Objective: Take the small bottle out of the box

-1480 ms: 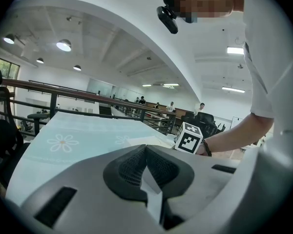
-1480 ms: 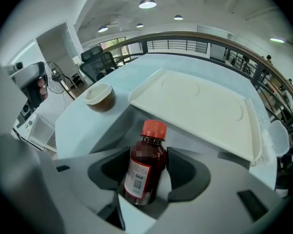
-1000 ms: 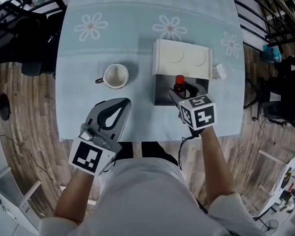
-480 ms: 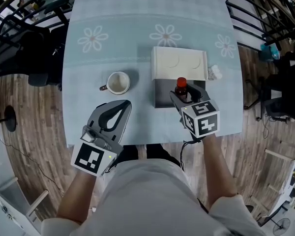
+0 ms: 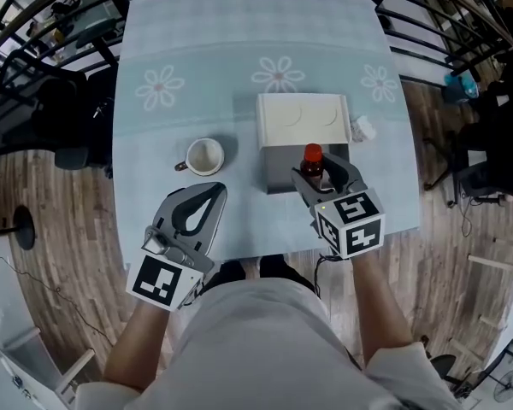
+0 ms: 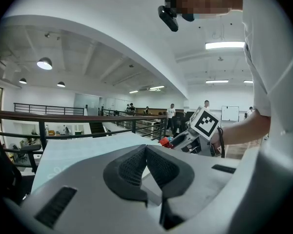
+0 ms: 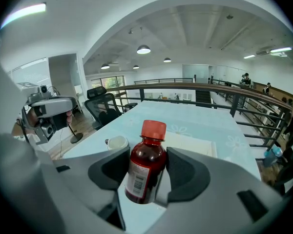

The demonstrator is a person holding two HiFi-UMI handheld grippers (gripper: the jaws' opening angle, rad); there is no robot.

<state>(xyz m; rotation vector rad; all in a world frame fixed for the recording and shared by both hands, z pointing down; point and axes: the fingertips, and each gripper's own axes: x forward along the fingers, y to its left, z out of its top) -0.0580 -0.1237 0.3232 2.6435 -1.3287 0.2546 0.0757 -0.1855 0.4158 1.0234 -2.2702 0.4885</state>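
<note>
Firmly in right gripper [image 5: 321,171] jaws, small bottle [image 5: 311,157], box [image 5: 301,122] lid just behind.

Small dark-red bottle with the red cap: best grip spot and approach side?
Take the small dark-red bottle by its round body below the red cap, jaws either side, coming from the person's side. It stands roughly upright and the body is straight-walled; the right gripper is shut on it that way.

I am finding the lower body of the small dark-red bottle with the red cap [image 5: 311,155] hidden behind the grey right gripper [image 5: 318,171] in the head view. I am failing to read its white label [image 7: 134,182], the print being too small. I am also failing to identify the small white lump [image 5: 360,128] beside the grey box with the white lid [image 5: 275,167].
</note>
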